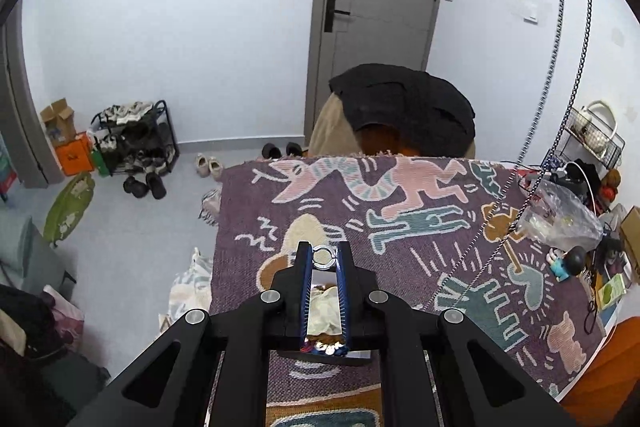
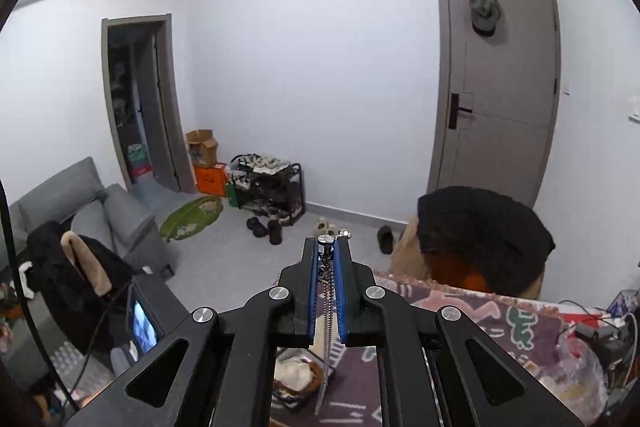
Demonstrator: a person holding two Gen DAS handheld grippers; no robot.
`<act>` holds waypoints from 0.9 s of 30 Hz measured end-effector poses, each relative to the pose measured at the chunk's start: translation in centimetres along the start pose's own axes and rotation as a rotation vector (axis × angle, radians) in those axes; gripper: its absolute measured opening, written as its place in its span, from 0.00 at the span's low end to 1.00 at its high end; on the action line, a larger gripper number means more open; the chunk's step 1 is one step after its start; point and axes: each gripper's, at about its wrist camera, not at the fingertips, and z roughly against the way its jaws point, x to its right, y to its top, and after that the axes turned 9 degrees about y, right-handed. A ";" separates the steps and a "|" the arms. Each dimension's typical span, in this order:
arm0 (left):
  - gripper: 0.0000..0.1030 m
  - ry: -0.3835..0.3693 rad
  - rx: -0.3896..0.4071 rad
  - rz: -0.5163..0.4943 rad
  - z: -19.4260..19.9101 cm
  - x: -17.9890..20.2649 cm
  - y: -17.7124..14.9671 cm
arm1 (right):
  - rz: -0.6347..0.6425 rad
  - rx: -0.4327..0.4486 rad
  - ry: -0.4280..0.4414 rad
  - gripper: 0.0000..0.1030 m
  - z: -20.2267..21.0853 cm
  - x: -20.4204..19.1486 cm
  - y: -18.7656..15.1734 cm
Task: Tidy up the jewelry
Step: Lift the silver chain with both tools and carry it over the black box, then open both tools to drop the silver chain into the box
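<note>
The left gripper (image 1: 323,255) pinches a silver ring (image 1: 323,257) at its jaw tips above the patterned desk cloth (image 1: 400,227). The right gripper (image 2: 327,241) is clamped on a chain necklace's (image 2: 329,307) clasp, the chain dangling. Both are mid-carry; next, each likely needs lowering to the tray (image 2: 296,383) below.

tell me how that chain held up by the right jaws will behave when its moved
Likely floppy: the chain hangs limp in a long double strand, seen in the left view. It will probably swing and may tangle. The right gripper pinches only its top, so it could slip.
</note>
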 end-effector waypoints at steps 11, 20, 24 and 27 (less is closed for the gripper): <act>0.12 0.000 -0.034 0.051 -1.5 -3.0 -1.3 | -0.047 -0.054 0.087 0.08 -5.7 -1.6 -1.8; 0.12 -0.006 -0.054 0.077 -2.7 -4.6 -2.2 | -0.152 -0.183 0.156 0.09 -11.5 0.1 -5.8; 0.12 -0.013 -0.073 0.077 -3.6 -4.4 -2.8 | -0.198 -0.278 0.183 0.45 -14.1 1.3 -8.7; 0.12 -0.022 -0.092 0.060 -4.6 -3.7 -3.3 | -0.225 -0.290 0.212 0.61 -14.5 2.5 -10.6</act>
